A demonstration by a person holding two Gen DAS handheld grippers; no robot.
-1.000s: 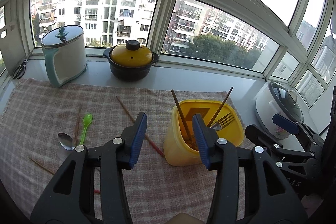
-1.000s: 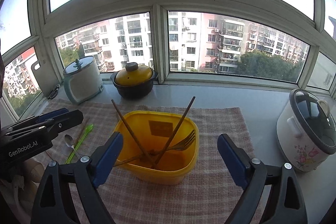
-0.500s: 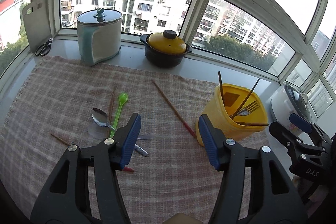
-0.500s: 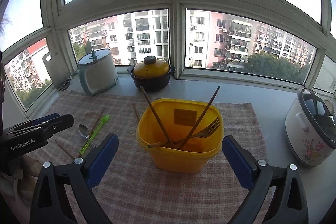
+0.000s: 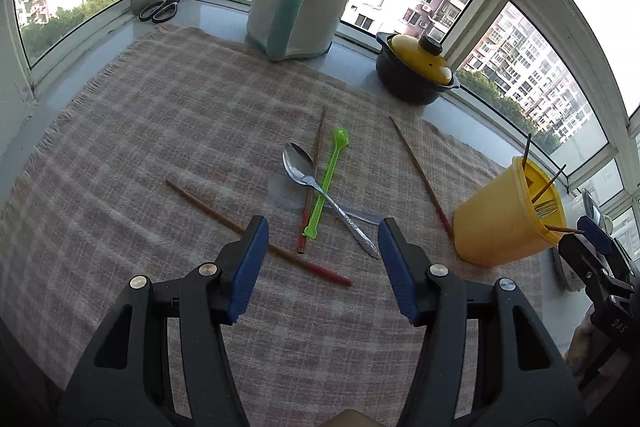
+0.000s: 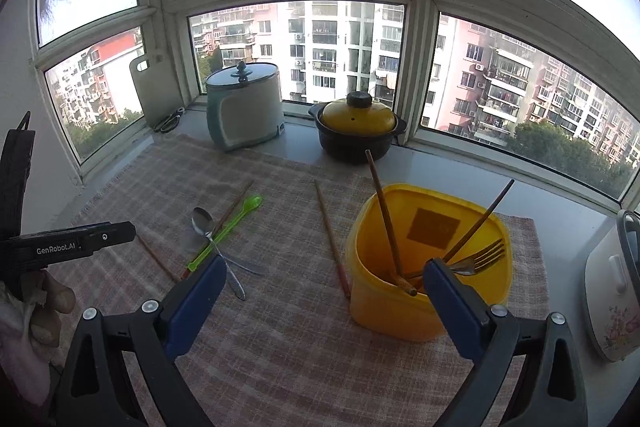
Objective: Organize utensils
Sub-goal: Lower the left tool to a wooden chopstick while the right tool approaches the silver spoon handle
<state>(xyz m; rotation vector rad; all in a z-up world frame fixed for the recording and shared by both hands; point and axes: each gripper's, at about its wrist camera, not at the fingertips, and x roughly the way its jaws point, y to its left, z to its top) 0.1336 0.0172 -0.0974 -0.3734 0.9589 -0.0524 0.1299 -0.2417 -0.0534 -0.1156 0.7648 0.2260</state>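
Several utensils loose on the checked cloth (image 5: 140, 131) of the desk: metal spoon (image 5: 304, 169), green plastic spoon (image 5: 329, 179) and three chopsticks (image 5: 256, 231), crossed in a small heap just ahead of the left gripper (image 5: 320, 267), long axes mostly running away from it. Yellow container (image 6: 428, 267) to the right, already with chopsticks and fork (image 6: 478, 261). Left fingers (image 5: 246, 267) half apart and empty, nearer to the heap; right gripper (image 6: 324, 303) spread wide, empty, before the container.
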